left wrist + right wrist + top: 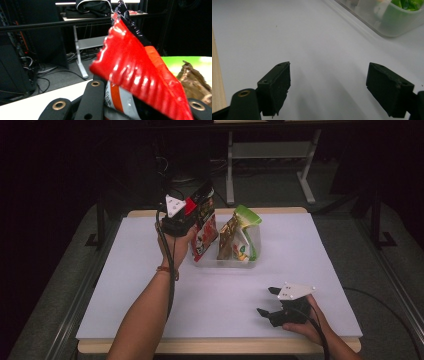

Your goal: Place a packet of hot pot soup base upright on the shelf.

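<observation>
A: Red snack bag (204, 222), where's it at?

B: Held up over the left end of the clear bin (252, 251), lower part down inside it. Left gripper (186, 215) is clenched on its upper left edge. In the left gripper view the red crimped top (135, 72) rises between the jaws and covers most of the right one, so the actual contact isn't visible.

A: What else can't you read?

B: Print on the bag is too small from the high view. Left hand (175, 242) wraps the gripper body, hiding part of it. Brown packet (227, 237) and green packet (245, 232) stand in the bin just beside the red bag, bottoms blurred behind the bin wall.

A: Right side?

B: Right gripper (267, 301) sits low over the white table (150, 285) near the front right, well apart from the bin. Jaws spread wide, nothing btwn them. In the right gripper view a bin corner (394, 25) is cut off at top right, green contents fuzzy. Right hand (302, 322) partly cropped by the frame bottom.
</observation>
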The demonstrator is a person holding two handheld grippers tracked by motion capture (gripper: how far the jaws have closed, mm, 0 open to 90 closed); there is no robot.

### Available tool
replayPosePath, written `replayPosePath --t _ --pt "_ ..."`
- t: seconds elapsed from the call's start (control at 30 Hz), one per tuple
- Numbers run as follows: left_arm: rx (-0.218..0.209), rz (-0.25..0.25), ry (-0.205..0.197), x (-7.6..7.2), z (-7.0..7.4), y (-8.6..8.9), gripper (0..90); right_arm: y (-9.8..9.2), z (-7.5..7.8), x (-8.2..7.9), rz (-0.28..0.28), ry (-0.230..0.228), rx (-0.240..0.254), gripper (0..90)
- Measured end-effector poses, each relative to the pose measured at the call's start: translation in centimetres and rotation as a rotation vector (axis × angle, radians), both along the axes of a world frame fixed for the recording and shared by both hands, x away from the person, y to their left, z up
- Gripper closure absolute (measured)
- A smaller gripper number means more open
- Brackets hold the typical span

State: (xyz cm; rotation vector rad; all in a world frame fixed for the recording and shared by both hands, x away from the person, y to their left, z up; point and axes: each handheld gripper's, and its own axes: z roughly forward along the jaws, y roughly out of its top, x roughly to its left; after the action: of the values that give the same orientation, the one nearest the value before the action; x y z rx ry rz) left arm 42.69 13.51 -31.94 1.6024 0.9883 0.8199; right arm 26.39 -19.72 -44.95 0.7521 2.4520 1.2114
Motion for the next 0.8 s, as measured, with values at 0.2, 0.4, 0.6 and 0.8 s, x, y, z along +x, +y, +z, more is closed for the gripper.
replayPosePath --t 0.2,0.4,0.6,0.8 --pt "-0.025 0.021 0.009 0.9 -0.2 -0.4 79.9 0.0 0.0 -0.1 0.008 0.003 0.002 19.1" --pt "-0.067 0.041 -0.002 1.2 -0.8 -1.0 79.9 0.0 0.0 -0.1 0.010 0.008 0.004 19.5" --pt "-0.045 0.024 -0.007 0.7 -2.1 -1.5 79.8 0.1 -0.1 -0.1 0.017 0.009 0.000 19.5" --pt "-0.063 0.015 -0.001 0.4 -3.5 -1.3 79.4 0.1 -0.1 -0.1 0.017 0.010 -0.005 19.6"
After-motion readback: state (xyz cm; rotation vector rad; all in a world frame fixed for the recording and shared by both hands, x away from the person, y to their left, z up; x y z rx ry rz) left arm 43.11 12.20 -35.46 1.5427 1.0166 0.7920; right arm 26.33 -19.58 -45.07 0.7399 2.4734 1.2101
